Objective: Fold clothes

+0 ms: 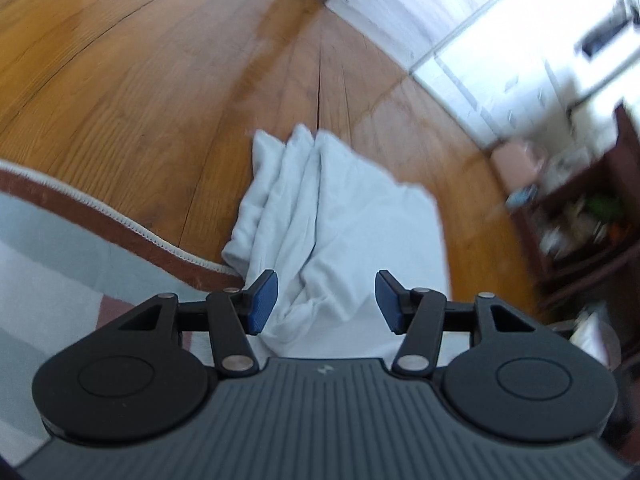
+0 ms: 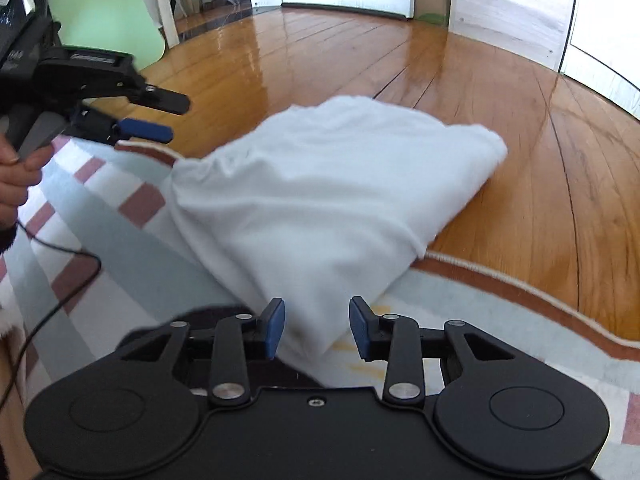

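A white garment (image 2: 320, 200) lies bunched and roughly folded, partly on the rug and partly on the wooden floor. It also shows in the left wrist view (image 1: 332, 232), creased into long folds. My left gripper (image 1: 326, 302) is open and hovers just above the garment's near end, holding nothing. It shows from the side in the right wrist view (image 2: 156, 120), at the garment's left. My right gripper (image 2: 317, 328) is open, with the garment's near corner lying between and below its blue pads, not pinched.
A patterned rug (image 2: 100, 220) with a red-brown border and white fringe (image 1: 120, 220) covers the near floor. A wooden floor (image 1: 140, 80) stretches beyond. A dark shelf with clutter (image 1: 592, 208) stands at the right. A black cable (image 2: 52, 280) trails on the rug.
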A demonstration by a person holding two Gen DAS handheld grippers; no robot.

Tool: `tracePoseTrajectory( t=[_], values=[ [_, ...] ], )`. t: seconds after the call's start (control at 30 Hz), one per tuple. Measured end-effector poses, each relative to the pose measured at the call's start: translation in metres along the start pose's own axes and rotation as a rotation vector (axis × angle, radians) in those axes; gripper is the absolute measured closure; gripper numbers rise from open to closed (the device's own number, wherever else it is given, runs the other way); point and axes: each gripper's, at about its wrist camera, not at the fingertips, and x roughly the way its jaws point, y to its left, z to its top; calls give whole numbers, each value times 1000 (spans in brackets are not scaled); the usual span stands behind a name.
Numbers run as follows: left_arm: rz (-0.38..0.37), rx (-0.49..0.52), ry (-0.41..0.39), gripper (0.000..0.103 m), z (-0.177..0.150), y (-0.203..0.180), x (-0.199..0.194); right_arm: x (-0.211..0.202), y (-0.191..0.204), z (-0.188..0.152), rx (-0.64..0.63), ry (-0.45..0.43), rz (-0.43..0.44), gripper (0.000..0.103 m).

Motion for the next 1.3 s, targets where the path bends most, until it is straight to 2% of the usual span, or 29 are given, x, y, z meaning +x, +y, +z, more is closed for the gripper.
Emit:
tracePoseTrajectory(
  t=[0.1, 0.17, 0.2, 0.3, 0.37, 0.4, 0.43, 0.47, 0.5, 0.53, 0.6, 0.67, 0.7, 0.77, 0.87, 0.9, 1.03, 1.1, 1.17, 1.2, 1.27, 1.3],
  values=[
    [32, 75, 57, 49, -7, -9, 17, 13, 2, 3, -13, 34, 13, 59],
    [47, 97, 83, 48, -11, -11, 26, 16, 4, 1, -39, 40, -13, 56],
    [55, 109, 95, 45, -13, -12, 30, 19, 7, 1, -51, 50, -25, 53],
    [81, 155, 124, 28, -16, -13, 42, 29, 9, 3, -75, 97, -56, 53],
    [107, 157, 107, 30, -21, -14, 49, 34, 5, 7, -46, 134, -79, 53],
    [127, 165, 93, 42, -23, -15, 51, 36, 3, 9, -16, 143, -94, 53],
    [167, 207, 73, 73, -26, -20, 51, 37, 0, 10, 14, 152, -109, 57],
    [213, 265, 57, 92, -28, -27, 49, 34, -3, 11, 31, 131, -85, 66],
    [230, 301, 36, 94, -28, -33, 45, 30, -5, 12, 48, 108, -58, 96],
    [241, 323, 14, 94, -28, -38, 40, 23, -4, 13, 20, 78, -37, 96],
    [224, 281, -33, 94, -22, -42, 20, 5, 2, 15, -37, 22, -55, 96],
    [223, 252, -32, 94, -20, -41, 10, -8, -1, 16, -5, 2, -27, 97],
    [227, 243, -17, 94, -21, -39, 8, -10, -2, 15, 7, 11, -2, 97],
    [240, 228, 18, 94, -23, -35, 7, 2, 0, 9, -23, 72, -11, 97],
    [311, 253, 127, 93, -38, -24, 31, 24, 4, -3, -71, 182, -46, 97],
    [331, 262, 157, 91, -41, -22, 36, 24, 4, -5, -73, 194, -40, 97],
    [341, 271, 171, 90, -35, -24, 29, 16, -7, -3, -75, 231, 29, 97],
    [325, 260, 181, 89, -35, -22, 27, 13, -20, -1, -35, 270, 89, 97],
    [296, 245, 188, 87, -34, -21, 24, 2, -35, 2, -13, 256, 158, 97],
    [258, 232, 162, 81, -31, -22, 18, -8, -44, 7, -7, 217, 191, 96],
    [178, 208, 101, 70, -24, -24, 7, -19, -66, 33, 12, 140, 186, 89],
    [128, 204, 45, 61, -18, -25, -1, -24, -77, 46, 21, 102, 183, 76]
  ],
)
